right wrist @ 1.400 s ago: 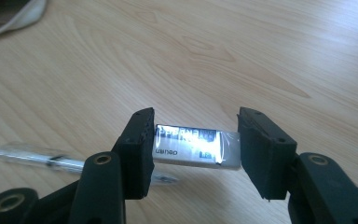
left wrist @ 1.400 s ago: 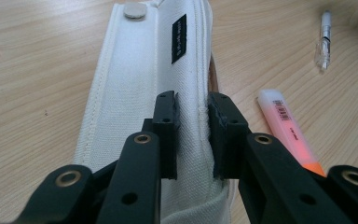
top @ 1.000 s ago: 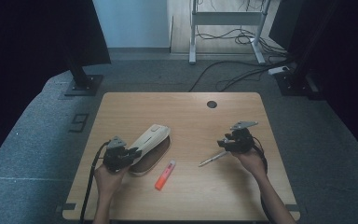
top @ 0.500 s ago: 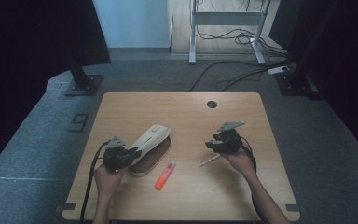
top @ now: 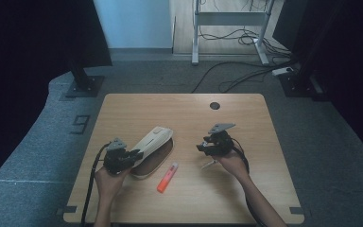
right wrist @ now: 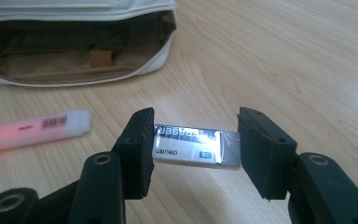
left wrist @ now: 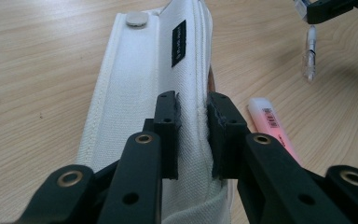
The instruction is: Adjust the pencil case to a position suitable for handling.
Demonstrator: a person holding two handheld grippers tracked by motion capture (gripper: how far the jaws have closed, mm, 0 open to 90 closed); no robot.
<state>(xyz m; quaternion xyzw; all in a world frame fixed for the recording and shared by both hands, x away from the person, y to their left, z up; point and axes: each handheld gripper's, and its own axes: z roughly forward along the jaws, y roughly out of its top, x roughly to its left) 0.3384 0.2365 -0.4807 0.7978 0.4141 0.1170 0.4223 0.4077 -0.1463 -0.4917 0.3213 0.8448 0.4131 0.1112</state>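
In the right gripper view, the right gripper [right wrist: 193,151] holds an eraser [right wrist: 196,146] end to end between its two black jaws, at about half spread; the eraser's blue-and-white sleeve reads "ERASER", and its smaller print is too fine to make out. It hangs above the bare wood of the table [right wrist: 279,60]. At 9 o'clock from the eraser an orange highlighter [right wrist: 32,129] lies flat, its coloured end cut off by the left edge of the picture. Farther off, at 11 o'clock, the white pencil case [right wrist: 74,46] lies open with its mouth towards the camera; its brown lining is in shadow and whatever is inside is hard to make out, and its top is cropped by the picture's upper edge.

In the left gripper view, the left gripper [left wrist: 193,133] pinches the upper edge of the case's white flap, jaws nearly closed on the fabric; the near end of the case is hidden behind the jaws. A clear pen [left wrist: 310,56] lies at 1 o'clock, partly covered by the other gripper's dark jaw at the top right corner.

From the high view, the left gripper [top: 120,158] sits at 7 o'clock of the pencil case [top: 152,144], the highlighter [top: 167,171] at 5 o'clock of it, and the right gripper [top: 211,144] at 3 o'clock, well apart from the case, with the eraser too small to tell there
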